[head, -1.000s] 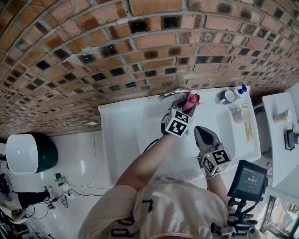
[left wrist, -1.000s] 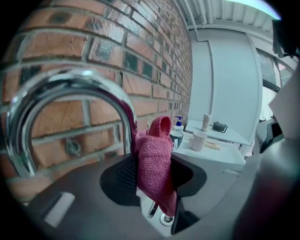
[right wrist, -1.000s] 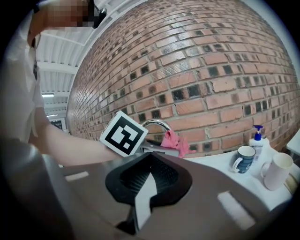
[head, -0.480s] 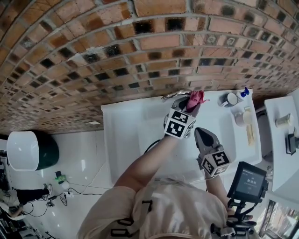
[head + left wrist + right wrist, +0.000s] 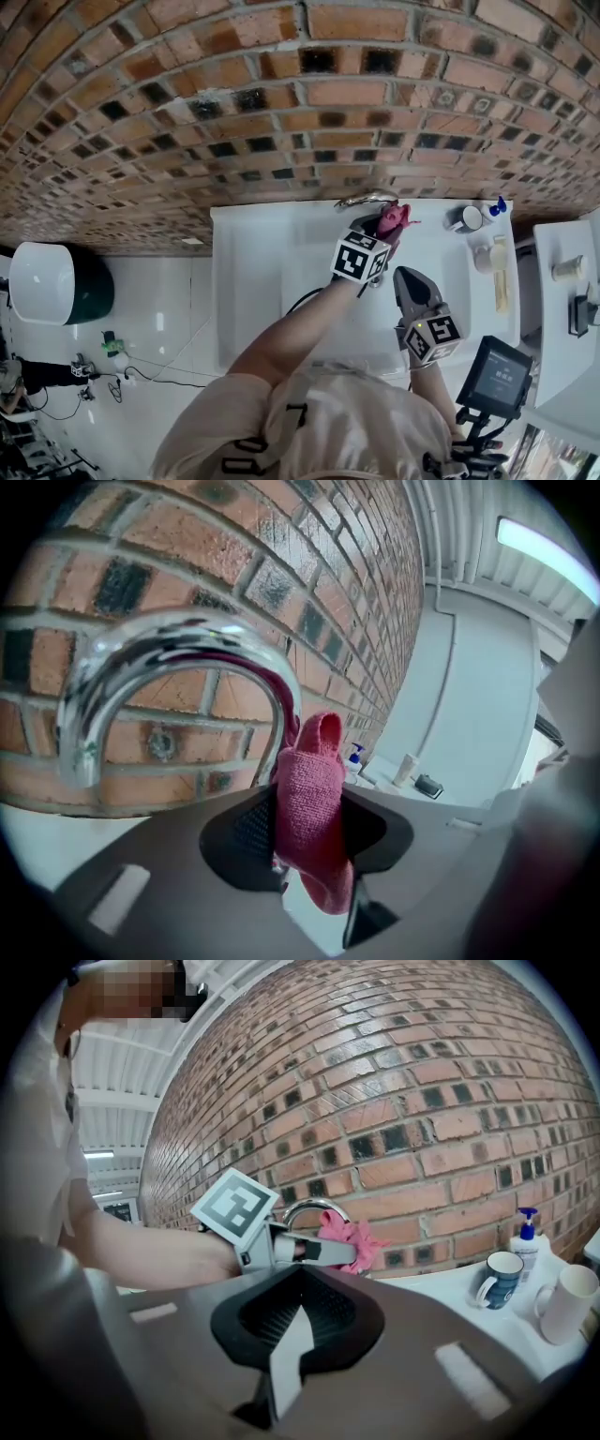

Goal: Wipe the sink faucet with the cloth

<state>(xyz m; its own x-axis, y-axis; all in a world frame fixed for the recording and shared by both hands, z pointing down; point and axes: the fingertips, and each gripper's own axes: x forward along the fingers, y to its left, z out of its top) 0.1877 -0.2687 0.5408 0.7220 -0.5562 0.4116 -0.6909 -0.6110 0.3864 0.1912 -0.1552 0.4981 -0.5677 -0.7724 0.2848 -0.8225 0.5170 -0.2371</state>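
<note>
Rolling a little, the left tool (image 5: 382, 230) stays clamped on the soft pink cloth (image 5: 395, 217), against the shiny curved metal faucet (image 5: 364, 199) at the back edge of the white sink (image 5: 246, 281). Wiping seems part done. The right tool (image 5: 411, 278) waits, closed and empty.

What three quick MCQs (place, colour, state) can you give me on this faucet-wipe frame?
1. Where do the blue mug and the white mug stand?
A in the basin
B on the sink top by the pump bottle
C on the floor

2. What colour is the cloth?
A blue
B white
C pink

3. How is the left hand-held gripper?
A open, empty
B shut on the cloth
C lying on the sink top

Answers:
1 B: the right gripper view shows both on the white ledge near the bottle.
2 C: it is pink in every view.
3 B: its jaws pinch the cloth beside the faucet.
</note>
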